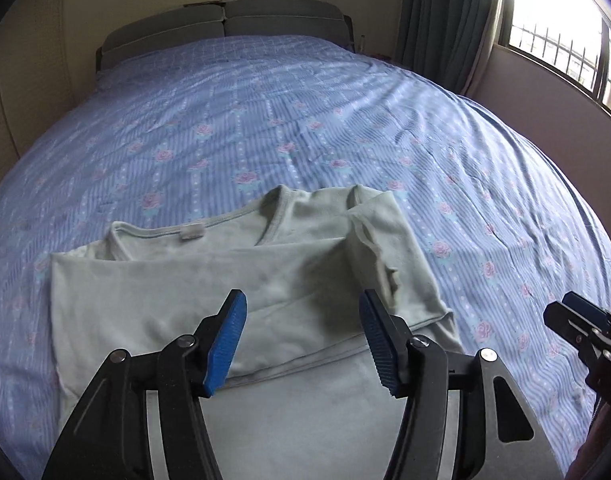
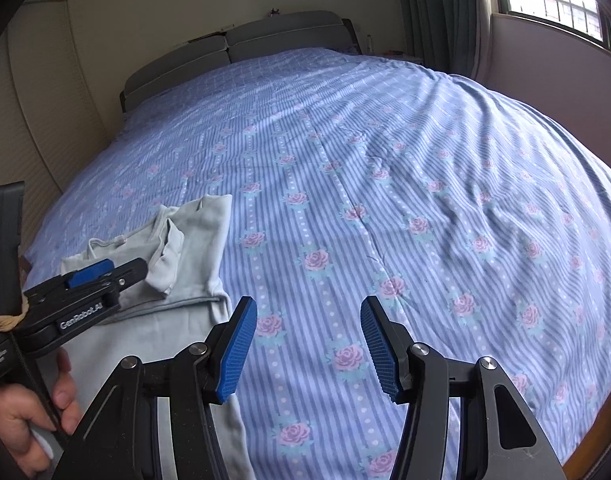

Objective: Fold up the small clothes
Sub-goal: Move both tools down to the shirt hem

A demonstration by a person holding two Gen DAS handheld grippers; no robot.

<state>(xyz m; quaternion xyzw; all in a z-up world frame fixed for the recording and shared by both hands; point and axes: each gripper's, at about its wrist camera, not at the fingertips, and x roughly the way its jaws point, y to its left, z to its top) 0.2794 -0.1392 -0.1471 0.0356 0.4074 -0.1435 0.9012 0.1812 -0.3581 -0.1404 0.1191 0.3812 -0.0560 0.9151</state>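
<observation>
Now pale-green shirt (image 1: 233, 280) under left hand-held gripper (image 1: 303, 338), spread wide, empty; right hand-held gripper (image 2: 309, 350) likewise, beside it.

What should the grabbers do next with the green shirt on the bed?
Probably lower the left hand-held gripper onto the shirt hem just below it and pinch. The sleeves already lie folded in, the bottom part still lies flat and long, and both the left and the right hand-held gripper are open, holding nothing.

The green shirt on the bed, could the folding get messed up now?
Maybe. Both grippers are open, so nothing pins the pale green shirt; its folded sleeve is bunched and might flop open. The left gripper hovers over it and might snag a layer. The right gripper is over the bedspread, off to the side.
</observation>
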